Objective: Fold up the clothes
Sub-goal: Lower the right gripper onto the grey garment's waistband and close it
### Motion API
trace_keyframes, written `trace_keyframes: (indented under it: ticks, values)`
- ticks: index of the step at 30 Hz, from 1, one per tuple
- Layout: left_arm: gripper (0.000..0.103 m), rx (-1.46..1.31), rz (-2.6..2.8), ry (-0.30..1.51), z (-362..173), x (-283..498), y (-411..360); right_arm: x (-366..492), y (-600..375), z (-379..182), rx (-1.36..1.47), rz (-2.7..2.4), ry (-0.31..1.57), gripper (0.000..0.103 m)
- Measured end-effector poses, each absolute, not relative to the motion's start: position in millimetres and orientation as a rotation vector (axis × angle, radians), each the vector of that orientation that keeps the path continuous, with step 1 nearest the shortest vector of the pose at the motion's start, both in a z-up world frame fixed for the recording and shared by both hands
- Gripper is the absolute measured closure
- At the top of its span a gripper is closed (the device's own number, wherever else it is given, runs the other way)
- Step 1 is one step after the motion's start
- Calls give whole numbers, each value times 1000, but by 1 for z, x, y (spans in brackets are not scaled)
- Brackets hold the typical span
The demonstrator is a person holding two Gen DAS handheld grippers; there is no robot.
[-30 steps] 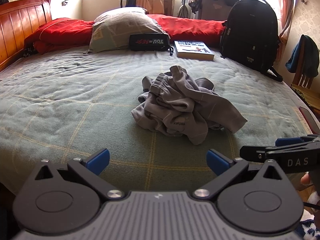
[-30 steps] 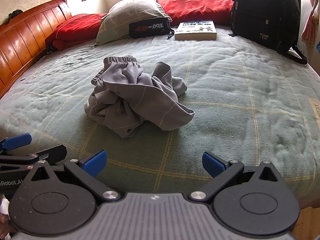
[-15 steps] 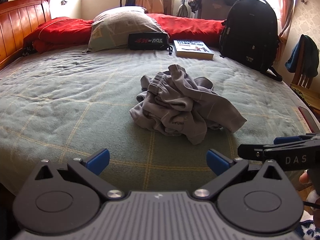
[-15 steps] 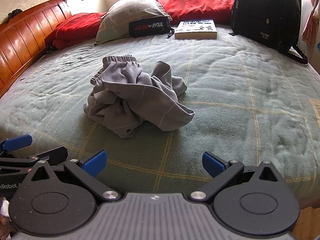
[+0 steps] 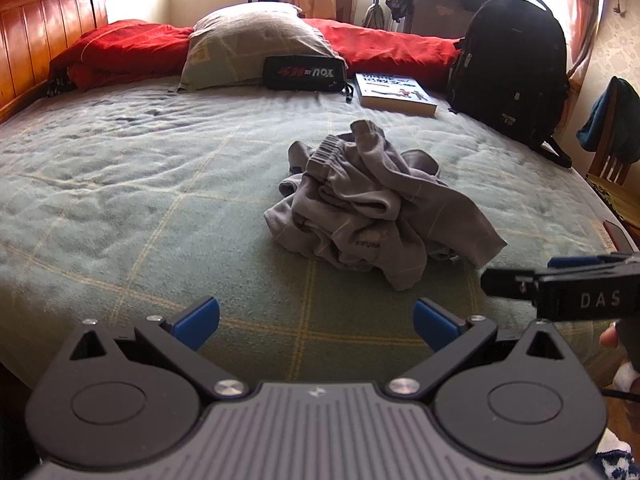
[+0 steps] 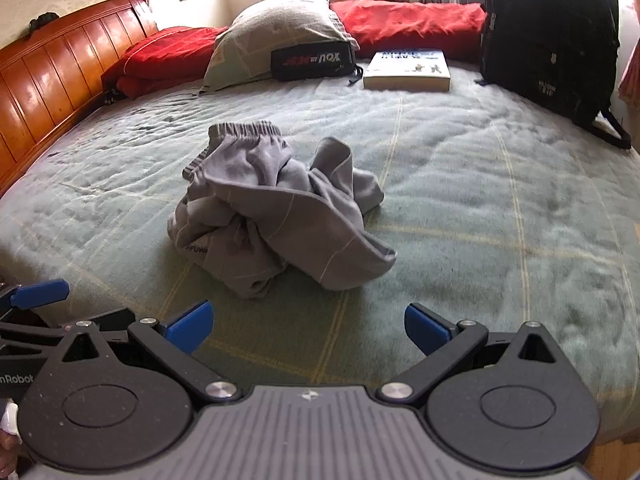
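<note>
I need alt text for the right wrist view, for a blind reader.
A crumpled grey fabric garment lies on a green checked blanket, ahead of the open right gripper. Behind it lie a grey pillow and a white book.

The left gripper [image 5: 316, 318] hovers low in the frame, blue fingers [image 5: 198, 316] spread wide over the green bed [image 5: 120, 184]. Mid-frame lies a crumpled grey garment [image 5: 372, 208], possibly shorts. The right gripper [image 5: 560, 288] juts in at right.

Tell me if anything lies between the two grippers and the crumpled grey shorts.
Nothing visible does. Only bare green blanket separates the open left gripper and right gripper from the grey shorts.
</note>
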State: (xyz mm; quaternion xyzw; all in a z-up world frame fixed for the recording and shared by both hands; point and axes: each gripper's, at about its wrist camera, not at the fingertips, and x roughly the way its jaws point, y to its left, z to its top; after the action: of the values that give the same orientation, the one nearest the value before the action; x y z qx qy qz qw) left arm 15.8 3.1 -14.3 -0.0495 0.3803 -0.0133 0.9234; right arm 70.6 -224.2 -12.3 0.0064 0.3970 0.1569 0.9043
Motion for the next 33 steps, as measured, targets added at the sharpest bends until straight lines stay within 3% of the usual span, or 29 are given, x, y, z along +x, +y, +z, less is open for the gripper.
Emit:
trace_keyframes:
  ticks: [5, 25, 28, 33]
  values:
    - [1, -118, -23, 801, -24, 27, 8, 81, -215, -10, -67, 372, 727, 0]
    - [1, -47, -30, 846, -36, 85, 15, 132, -174, -5, -340, 578, 659, 0]
    - [1, -43, -52, 859, -35, 92, 17, 140, -172, -5, -351, 612, 698, 5]
    - [1, -56, -100, 858, -36, 100, 12, 144, -179, -7, -401, 620, 713, 23]
